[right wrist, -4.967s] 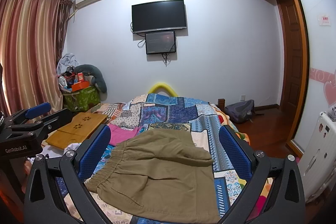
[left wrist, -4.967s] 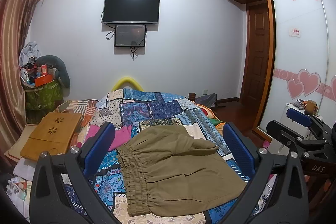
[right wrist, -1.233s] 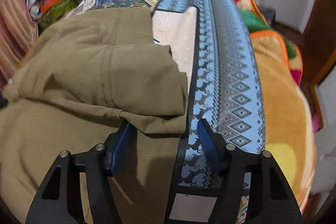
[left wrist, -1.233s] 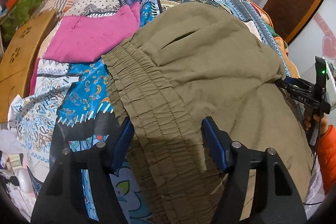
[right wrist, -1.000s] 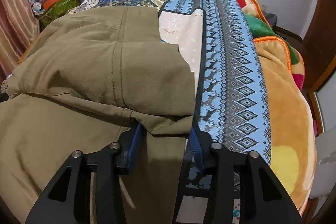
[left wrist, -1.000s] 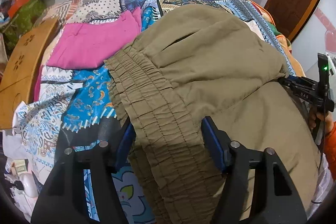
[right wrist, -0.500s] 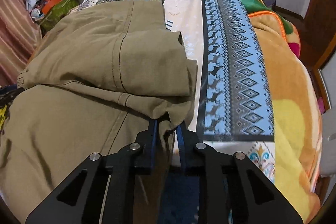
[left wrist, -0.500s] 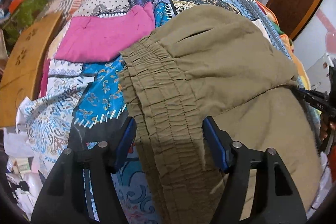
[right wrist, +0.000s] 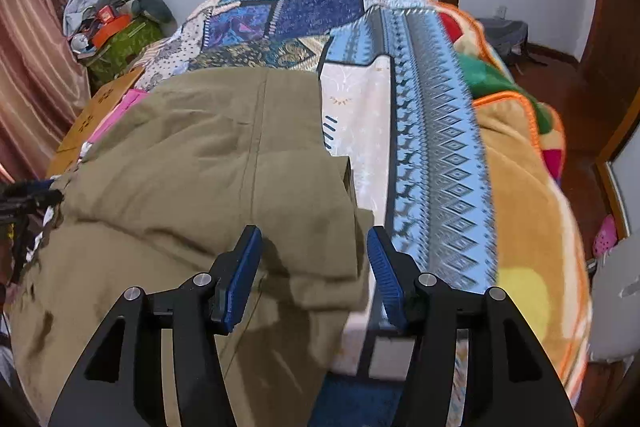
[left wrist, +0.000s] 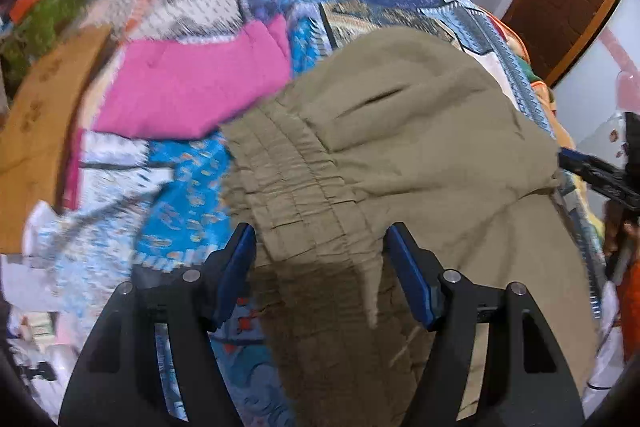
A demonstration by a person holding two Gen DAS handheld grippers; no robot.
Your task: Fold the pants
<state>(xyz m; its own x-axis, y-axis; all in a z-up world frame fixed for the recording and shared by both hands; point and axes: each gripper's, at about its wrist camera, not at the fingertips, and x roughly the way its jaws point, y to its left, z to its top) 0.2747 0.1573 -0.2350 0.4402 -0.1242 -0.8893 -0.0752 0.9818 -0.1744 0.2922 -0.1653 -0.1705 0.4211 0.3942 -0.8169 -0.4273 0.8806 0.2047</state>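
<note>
Olive-khaki pants lie folded on the patchwork bedspread. In the left wrist view my left gripper is open, its blue pads on either side of the gathered elastic waistband. In the right wrist view my right gripper is open, its pads astride the folded leg-end corner of the pants near the bed's right side. The right gripper also shows at the right edge of the left wrist view.
A pink garment lies left of the waistband. A wooden lap table stands at the bed's left. An orange and yellow blanket covers the bed's right edge. A green bin with clutter stands by the curtain.
The right gripper was shut on the leg-end corner half a second ago and has now opened, leaving the cloth between its pads. The left gripper stays open over the waistband; the camera shifted a little.
</note>
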